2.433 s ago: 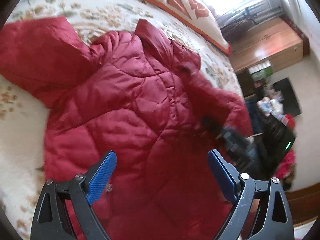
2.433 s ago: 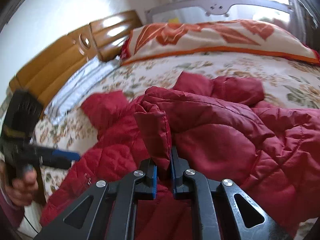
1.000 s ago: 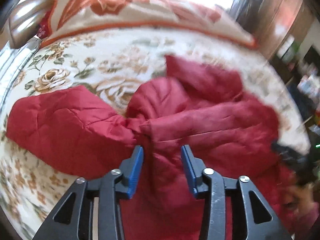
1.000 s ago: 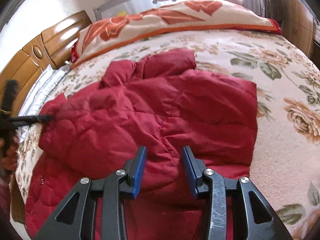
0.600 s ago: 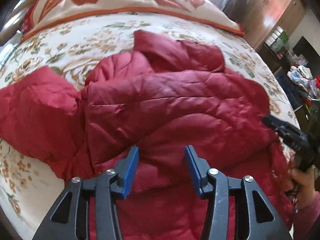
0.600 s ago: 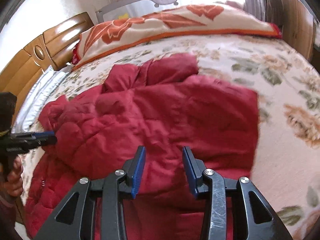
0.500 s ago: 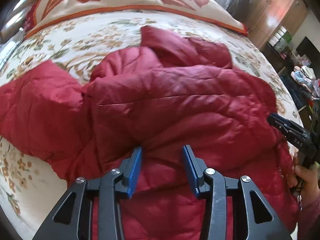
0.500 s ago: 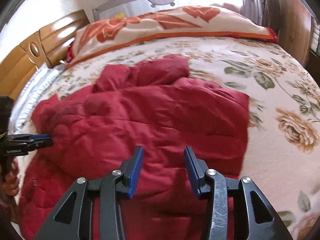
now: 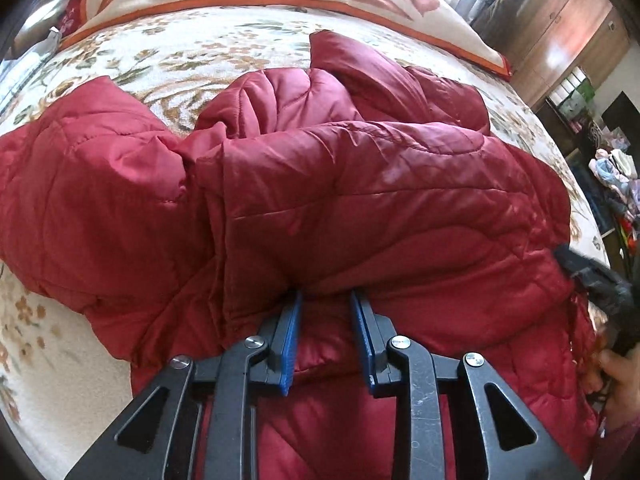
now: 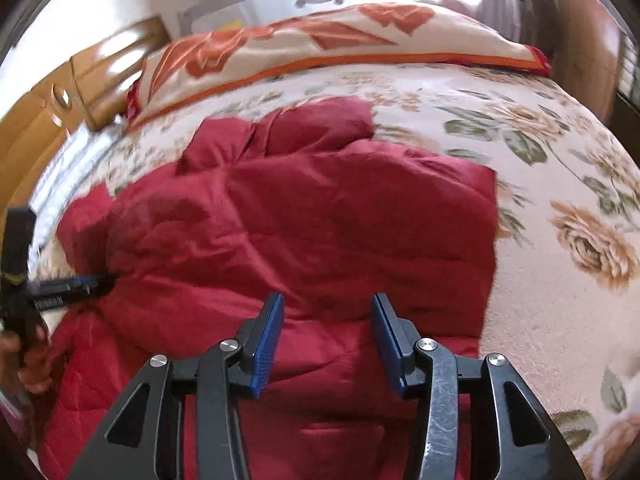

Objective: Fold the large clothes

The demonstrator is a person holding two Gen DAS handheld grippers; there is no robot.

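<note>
My left claw (image 9: 325,300) noses, unclenched, under the red puffer jacket (image 9: 360,200) fold; I'd bite deep before lifting. Right claw (image 10: 327,306) hovers released.

Left hand-held gripper (image 9: 325,300) parted; right hand-held gripper (image 10: 328,304) wider.

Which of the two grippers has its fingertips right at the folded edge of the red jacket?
The left gripper: its tips reach under the folded edge of the red jacket. The right gripper hangs open above flat fabric.
</note>
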